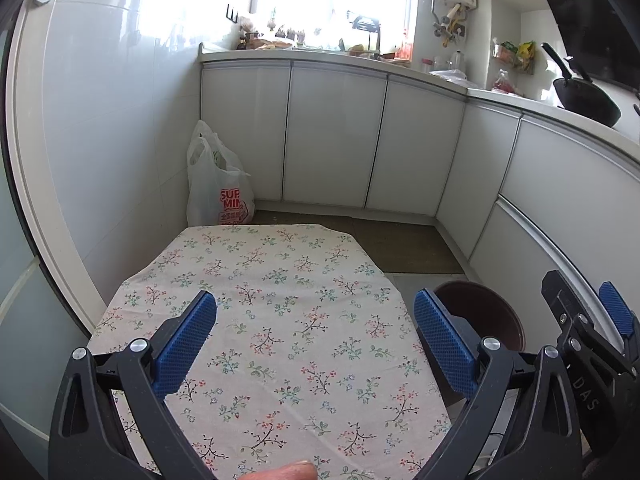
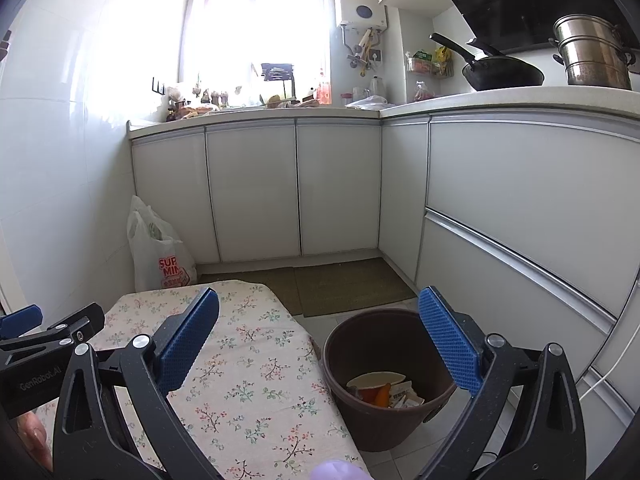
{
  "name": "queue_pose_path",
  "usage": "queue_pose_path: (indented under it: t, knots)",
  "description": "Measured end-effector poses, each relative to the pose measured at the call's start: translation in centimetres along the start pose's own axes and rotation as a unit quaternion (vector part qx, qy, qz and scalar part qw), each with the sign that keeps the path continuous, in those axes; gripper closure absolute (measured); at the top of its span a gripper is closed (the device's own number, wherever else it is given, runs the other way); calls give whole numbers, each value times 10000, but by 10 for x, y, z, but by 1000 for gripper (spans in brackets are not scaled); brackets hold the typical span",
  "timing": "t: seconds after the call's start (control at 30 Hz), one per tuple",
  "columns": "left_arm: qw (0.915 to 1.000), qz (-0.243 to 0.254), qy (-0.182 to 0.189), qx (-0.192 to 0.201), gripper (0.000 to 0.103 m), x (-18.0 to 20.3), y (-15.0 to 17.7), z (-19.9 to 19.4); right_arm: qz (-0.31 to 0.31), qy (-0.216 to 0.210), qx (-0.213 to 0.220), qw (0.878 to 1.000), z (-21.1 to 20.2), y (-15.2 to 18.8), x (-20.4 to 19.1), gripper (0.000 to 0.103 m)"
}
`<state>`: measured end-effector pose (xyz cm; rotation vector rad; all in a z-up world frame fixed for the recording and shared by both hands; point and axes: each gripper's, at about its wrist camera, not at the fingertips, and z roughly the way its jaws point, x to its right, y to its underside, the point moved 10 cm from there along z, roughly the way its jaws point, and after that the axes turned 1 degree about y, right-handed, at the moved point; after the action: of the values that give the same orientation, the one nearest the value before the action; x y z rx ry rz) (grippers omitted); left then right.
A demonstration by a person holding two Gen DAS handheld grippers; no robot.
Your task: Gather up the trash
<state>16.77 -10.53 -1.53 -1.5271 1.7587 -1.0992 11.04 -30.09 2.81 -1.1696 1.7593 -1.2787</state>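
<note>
Left claw [image 1: 316, 344]: spread wide, empty, above the floral-cloth counter [image 1: 280, 280]. Right claw [image 2: 320, 344]: spread wide, empty, over the counter edge and the brown bin [image 2: 360, 408] on the floor beside it. Trash [image 2: 384, 390], apparently paper and peel, lies inside the bin.

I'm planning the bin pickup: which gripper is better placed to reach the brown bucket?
Right. The right gripper is open with the brown bucket partly between its fingers, just below. The left gripper is open over the floral tablecloth, the bucket off to its right.
</note>
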Motion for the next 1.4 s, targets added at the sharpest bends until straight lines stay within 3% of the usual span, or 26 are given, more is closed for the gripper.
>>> queue_pose_path:
  t: [1.4]
  knots:
    - [10000,-30,-28,-75,7,0,3,3,-47,21,-50,10000,0,4,2,7]
